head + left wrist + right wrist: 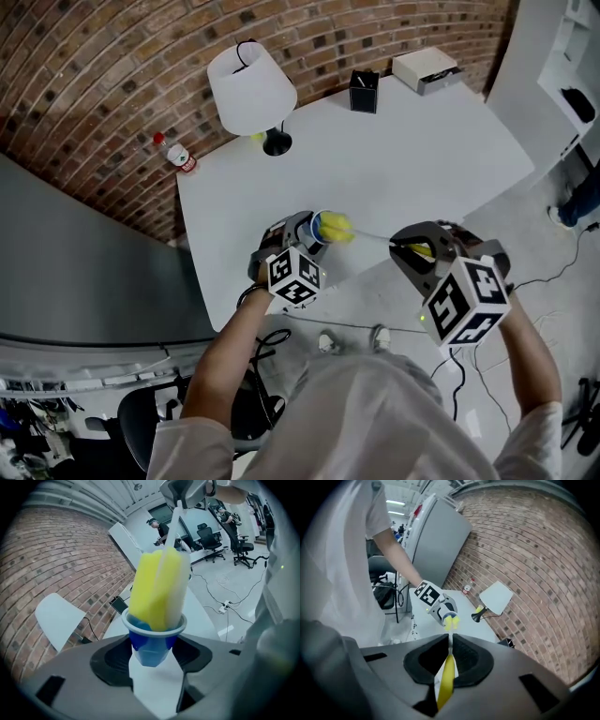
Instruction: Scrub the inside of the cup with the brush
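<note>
Cup [152, 644], small blue one, is sitting in the left gripper [152, 657]. The jaws are pinching its lower tapered body from both sides, w/ the mouth tilting up toward the brush [336, 227]. It's hanging in the air above the near part of the white table [403, 150], not resting on it.

Right gripper [449, 665] is clamping shut on the brush's yellow handle [446, 684]. A thin pale stem is running from there to the yellow sponge head [159, 590], which is plugging the cup's mouth w/ most of it bulging out above the rim.

Handling, as I'm judging it:
- **Cup:** looking like thin plastic, so light and easy to crush or pop out of the jaws. Low on the body near the base is the stiffer spot, and that's where it's being gripped.
- **Brush head:** looking soft and squashy, so it'll be giving way rather than scratching.
- **Stem:** looking slim enough to bend under a hard push.
- **Handle:** the fat yellow part is the right place to hold.

Hard to make out:
- The sponge is blocking the cup's inside completely, so I'm not seeing how deep the head is reaching; prob. not to the bottom.
- From overhead the cup is mostly tucked behind the left gripper.
- The handle's rear end is disappearing between the right jaws.
</note>
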